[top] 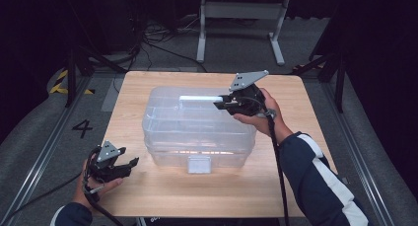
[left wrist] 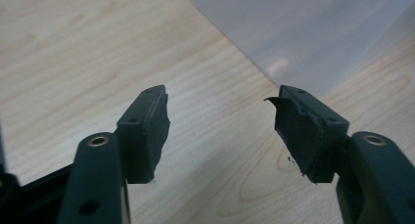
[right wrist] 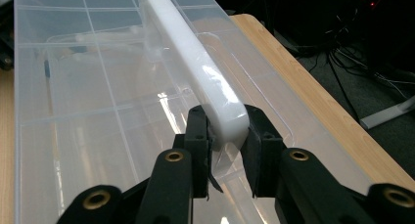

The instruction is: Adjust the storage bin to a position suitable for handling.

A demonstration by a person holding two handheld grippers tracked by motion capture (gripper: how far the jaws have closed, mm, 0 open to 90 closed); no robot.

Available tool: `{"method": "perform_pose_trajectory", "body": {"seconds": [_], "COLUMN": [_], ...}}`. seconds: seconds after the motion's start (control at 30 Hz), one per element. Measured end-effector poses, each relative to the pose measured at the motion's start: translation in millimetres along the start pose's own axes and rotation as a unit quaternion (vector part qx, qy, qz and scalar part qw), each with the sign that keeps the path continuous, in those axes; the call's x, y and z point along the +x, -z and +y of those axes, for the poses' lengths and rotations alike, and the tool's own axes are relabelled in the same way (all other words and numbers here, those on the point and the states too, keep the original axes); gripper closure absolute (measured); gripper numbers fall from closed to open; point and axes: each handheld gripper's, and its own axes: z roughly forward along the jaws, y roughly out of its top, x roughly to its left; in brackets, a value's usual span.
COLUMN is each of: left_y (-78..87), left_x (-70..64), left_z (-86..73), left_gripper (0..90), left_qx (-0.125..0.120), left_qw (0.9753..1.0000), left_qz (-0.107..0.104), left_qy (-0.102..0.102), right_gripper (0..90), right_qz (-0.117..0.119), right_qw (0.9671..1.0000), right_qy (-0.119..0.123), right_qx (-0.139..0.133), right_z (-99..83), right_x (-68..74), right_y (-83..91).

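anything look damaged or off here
The pads on the left gripper look worn: the rubber on its right fingertip is torn and curling at the edge. Otherwise fine: the right gripper is clamped squarely on the white handle of the clear box.

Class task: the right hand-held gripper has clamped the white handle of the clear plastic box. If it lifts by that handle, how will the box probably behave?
The clear plastic box looks empty and thin-walled, so probably light. The right hand-held gripper holds one end of the white handle, so the box may tilt. The handle's glossy surface could slip.
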Motion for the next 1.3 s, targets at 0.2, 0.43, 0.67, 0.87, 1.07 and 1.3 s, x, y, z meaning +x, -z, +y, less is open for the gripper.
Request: {"method": "perform_pose_trajectory", "body": {"seconds": [0.2, 0.43, 0.67, 0.87, 1.07, 1.3], "left_y": [12.7, 26.0, 25.9, 24.2, 21.1, 14.3], "left_x": [-0.3, -7.4, -19.5, -26.7, -29.5, -29.2], "left_z": [11.7, 29.3, 43.4, 50.6, 55.6, 59.5], "left_gripper": [59.2, 79.8, 89.7, 90.0, 90.0, 90.0], "left_qx": [-0.030, -0.068, -0.080, -0.083, -0.084, -0.082], "left_qw": [0.9994, 0.9953, 0.9927, 0.9915, 0.9915, 0.9923], "left_qz": [-0.018, -0.061, -0.075, -0.082, -0.083, -0.078], "left_qy": [-0.006, -0.032, -0.052, -0.057, -0.054, -0.051], "right_gripper": [74.8, 73.8, 73.5, 73.3, 72.9, 72.3], "right_qz": [0.005, 0.000, 0.002, 0.003, 0.002, 0.000], "right_qw": [1.0000, 0.9999, 0.9998, 0.9999, 0.9999, 0.9999], "right_qy": [0.000, 0.006, 0.008, 0.007, 0.005, 0.006], "right_qx": [0.002, 0.014, 0.018, 0.015, 0.015, 0.014], "right_z": [1.8, 8.0, 10.6, 10.7, 12.1, 13.1], "right_x": [-3.1, -5.7, -8.0, -9.5, -11.3, -12.4], "right_y": [0.1, 0.2, 0.2, 0.2, 0.2, 0.0]}}
